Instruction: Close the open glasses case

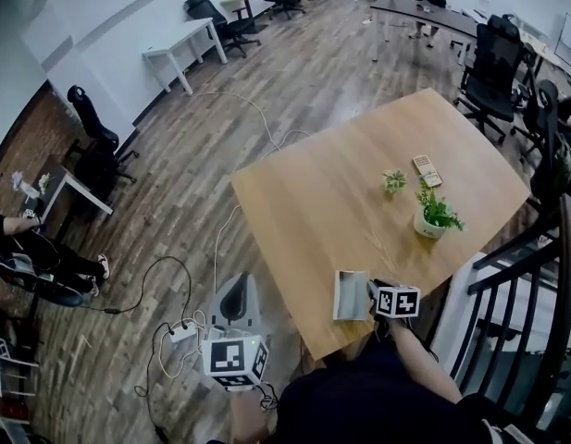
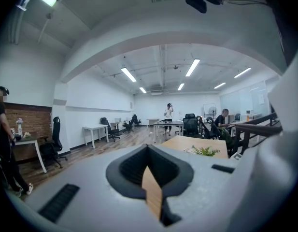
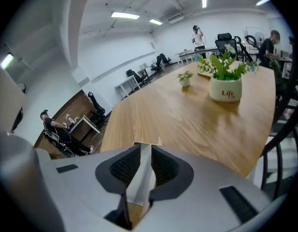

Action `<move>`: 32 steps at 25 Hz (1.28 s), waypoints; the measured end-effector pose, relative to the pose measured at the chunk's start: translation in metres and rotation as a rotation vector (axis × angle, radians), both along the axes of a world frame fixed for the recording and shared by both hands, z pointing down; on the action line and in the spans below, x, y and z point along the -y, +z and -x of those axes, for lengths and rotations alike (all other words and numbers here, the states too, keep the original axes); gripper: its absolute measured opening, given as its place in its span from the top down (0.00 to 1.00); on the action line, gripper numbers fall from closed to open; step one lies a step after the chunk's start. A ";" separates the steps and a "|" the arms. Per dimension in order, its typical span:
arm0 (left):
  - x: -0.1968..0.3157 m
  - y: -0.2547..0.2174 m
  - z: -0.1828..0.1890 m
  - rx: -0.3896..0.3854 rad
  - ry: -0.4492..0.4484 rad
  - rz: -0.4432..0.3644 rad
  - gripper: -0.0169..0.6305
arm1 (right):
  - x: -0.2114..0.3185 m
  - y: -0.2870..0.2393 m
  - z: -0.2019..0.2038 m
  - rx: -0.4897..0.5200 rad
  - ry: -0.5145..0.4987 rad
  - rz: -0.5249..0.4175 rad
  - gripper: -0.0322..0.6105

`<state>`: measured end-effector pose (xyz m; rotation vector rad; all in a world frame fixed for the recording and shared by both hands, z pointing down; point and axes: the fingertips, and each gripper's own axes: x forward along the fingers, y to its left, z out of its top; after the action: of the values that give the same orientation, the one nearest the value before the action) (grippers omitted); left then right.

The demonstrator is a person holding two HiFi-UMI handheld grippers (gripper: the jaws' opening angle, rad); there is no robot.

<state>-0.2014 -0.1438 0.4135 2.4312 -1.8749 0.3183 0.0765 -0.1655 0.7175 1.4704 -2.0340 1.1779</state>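
The grey glasses case [image 1: 351, 295] sits at the near edge of the wooden table [image 1: 331, 202], its lid standing open. My right gripper [image 1: 371, 294] reaches it from the right, with its marker cube just behind. In the right gripper view a thin grey wall of the case [image 3: 143, 178] stands upright between the two pads, and the right gripper [image 3: 146, 148] is shut on it at the tips. My left gripper [image 1: 237, 294] hangs off the table over the floor, left of the case. It holds nothing, and the left gripper [image 2: 147, 168] has its tips together.
Farther back on the table stand a potted plant [image 1: 434, 216], a smaller plant [image 1: 393, 181] and a small keypad device [image 1: 426, 170]. A dark railing [image 1: 507, 276] runs along the table's right. Cables and a power strip [image 1: 183, 333] lie on the floor below the left gripper.
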 end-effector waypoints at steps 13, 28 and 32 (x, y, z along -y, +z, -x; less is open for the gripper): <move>-0.010 0.001 0.017 -0.001 -0.029 0.001 0.97 | -0.026 0.062 0.010 -0.026 -0.005 0.182 0.84; -0.008 0.005 0.021 -0.008 -0.035 -0.001 0.97 | -0.014 0.065 -0.005 -0.169 -0.065 0.174 0.91; -0.007 0.003 0.022 -0.006 -0.033 -0.005 0.97 | 0.004 0.055 -0.020 -0.351 -0.144 0.116 0.92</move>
<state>-0.2234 -0.1368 0.4170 2.3983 -1.9139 0.3051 0.0965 -0.1691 0.7721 1.3420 -1.7692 0.8924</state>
